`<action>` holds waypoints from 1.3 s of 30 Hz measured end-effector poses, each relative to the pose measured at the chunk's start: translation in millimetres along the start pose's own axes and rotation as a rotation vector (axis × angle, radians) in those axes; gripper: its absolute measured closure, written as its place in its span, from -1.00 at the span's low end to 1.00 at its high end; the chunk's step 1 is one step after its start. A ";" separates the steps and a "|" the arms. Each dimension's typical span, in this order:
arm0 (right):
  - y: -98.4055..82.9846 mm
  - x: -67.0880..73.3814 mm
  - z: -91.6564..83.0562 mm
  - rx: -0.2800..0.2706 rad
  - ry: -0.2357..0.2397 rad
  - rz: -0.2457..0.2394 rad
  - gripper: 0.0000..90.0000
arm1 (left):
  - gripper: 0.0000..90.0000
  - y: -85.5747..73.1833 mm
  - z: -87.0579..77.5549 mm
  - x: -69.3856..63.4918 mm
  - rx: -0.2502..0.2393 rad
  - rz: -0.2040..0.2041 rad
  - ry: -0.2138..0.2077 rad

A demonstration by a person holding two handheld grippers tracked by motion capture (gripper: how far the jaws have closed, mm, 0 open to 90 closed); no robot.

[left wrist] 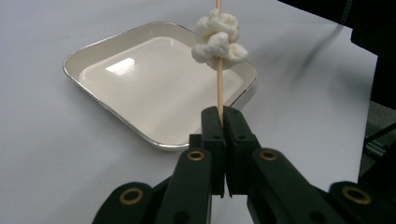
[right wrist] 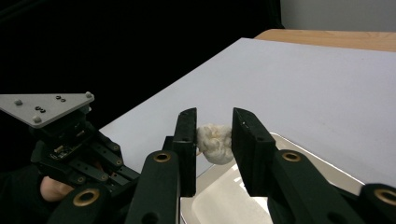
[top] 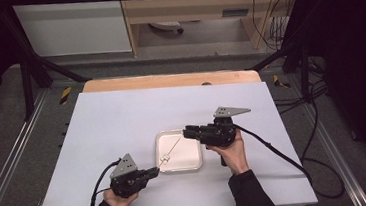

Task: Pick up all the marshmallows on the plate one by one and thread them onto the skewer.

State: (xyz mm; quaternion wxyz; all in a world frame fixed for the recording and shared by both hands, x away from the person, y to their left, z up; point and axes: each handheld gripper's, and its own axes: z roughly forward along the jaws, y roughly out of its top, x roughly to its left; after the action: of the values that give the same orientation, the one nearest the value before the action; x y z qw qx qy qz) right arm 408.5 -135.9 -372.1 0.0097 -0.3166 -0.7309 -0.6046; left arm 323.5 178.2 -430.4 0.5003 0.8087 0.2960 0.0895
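The left gripper has its 2 black jaws pressed together on the lower end of a thin wooden skewer, which rises straight out from the jaw tips. A knotted lump of white dough-like food sits threaded on the skewer a little beyond those tips, above the near rim of the shallow white rectangular metal tray that lies ahead of this gripper on the white table sheet.

In the high view the right gripper reaches in over the tray's far right corner. In its own view its jaws stand part open, with the white lump just past their tips, in the gap between them; whether the pads touch it I cannot tell.
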 end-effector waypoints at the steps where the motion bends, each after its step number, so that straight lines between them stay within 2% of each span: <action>1: -0.4 -0.1 0.8 -0.002 0.005 0.007 0.60 | 0.96 0.1 0.0 -0.2 -0.002 0.000 0.000; 17: -4.6 -1.7 8.5 -0.010 0.040 0.043 0.60 | 0.96 0.8 -1.0 -1.3 -0.016 0.004 0.003; 39: -17.4 -0.4 20.6 0.022 0.080 0.073 0.62 | 0.96 0.3 -0.7 -1.5 -0.017 0.009 0.003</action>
State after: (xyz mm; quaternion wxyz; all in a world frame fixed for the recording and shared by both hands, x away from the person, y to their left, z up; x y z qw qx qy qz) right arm 408.2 -119.0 -393.0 0.0645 -0.3187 -0.7245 -0.6078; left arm 322.1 177.7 -429.5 0.5064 0.8056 0.2924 0.0954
